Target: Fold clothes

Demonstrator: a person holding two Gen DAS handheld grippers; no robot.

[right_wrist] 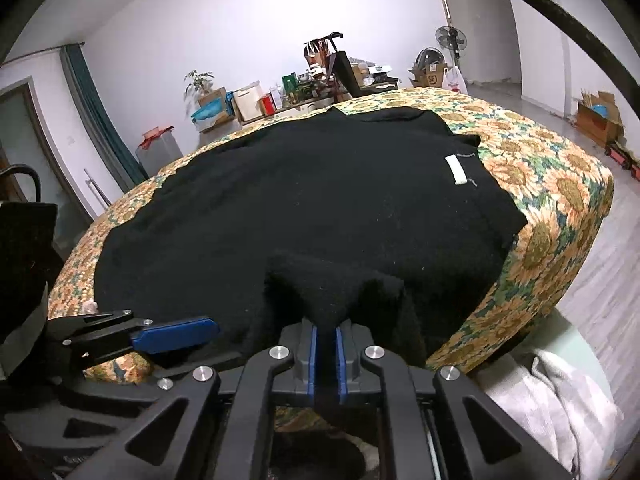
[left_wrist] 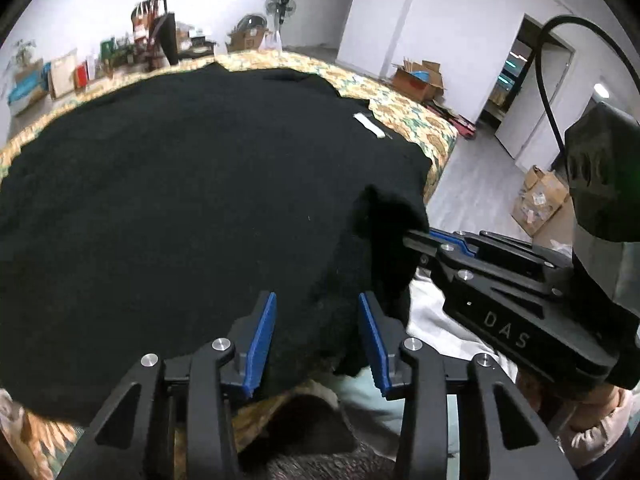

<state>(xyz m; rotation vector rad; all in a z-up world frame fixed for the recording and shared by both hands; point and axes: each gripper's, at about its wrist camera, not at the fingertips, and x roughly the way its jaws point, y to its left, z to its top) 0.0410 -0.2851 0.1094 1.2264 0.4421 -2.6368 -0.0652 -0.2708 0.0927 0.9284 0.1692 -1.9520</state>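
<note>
From the left wrist, right hand-held gripper pinches black garment.

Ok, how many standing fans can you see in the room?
2, both beyond the far edge of the bed: a tall black fan by the wall, and a second fan lower, just left of it, behind boxes. Others may be hidden.

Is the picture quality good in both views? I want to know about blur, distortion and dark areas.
Left wrist view: strong fisheye bending; the flowered bed cover curves, and the bottom-left corner is smeared. The black knitted garment is so dark that its folds hardly show. Right wrist view: sharper, same bending, even indoor light, no glare; the white label is crisp.
</note>
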